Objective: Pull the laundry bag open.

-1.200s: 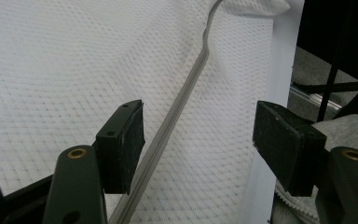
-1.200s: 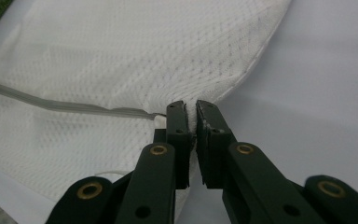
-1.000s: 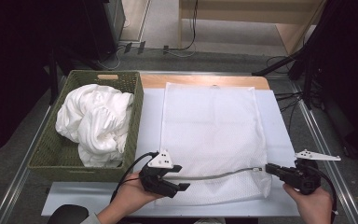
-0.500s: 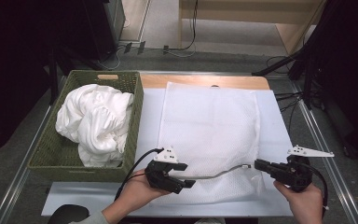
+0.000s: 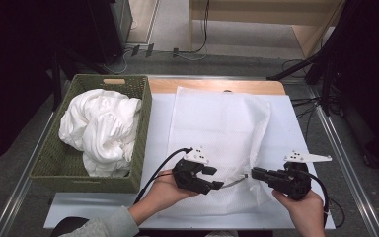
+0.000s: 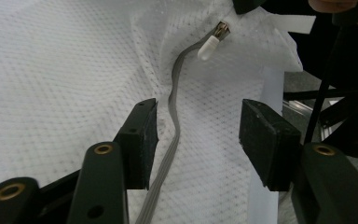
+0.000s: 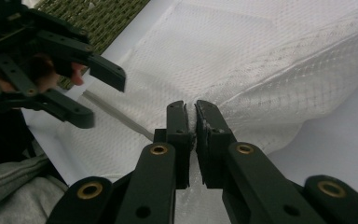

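Your right tongs pinch the white mesh laundry bag at its zipper end. Your left tongs have just been closing, still apart around the grey zipper strip, near the counter's front edge.

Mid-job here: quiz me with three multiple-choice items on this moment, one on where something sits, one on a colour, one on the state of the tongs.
1. Where is the bundled white cloth?
A. in the green basket
B. on the mesh bag
C. on the floor
2. What colour is the zipper tape?
A. red
B. grey
C. blue
3. How are the right tongs?
A. wide open
B. shut on the mesh bag
C. shut on the basket

A: the white cloth fills the green basket.
B: the zipper tape is grey.
B: the right tongs pinch the mesh bag.
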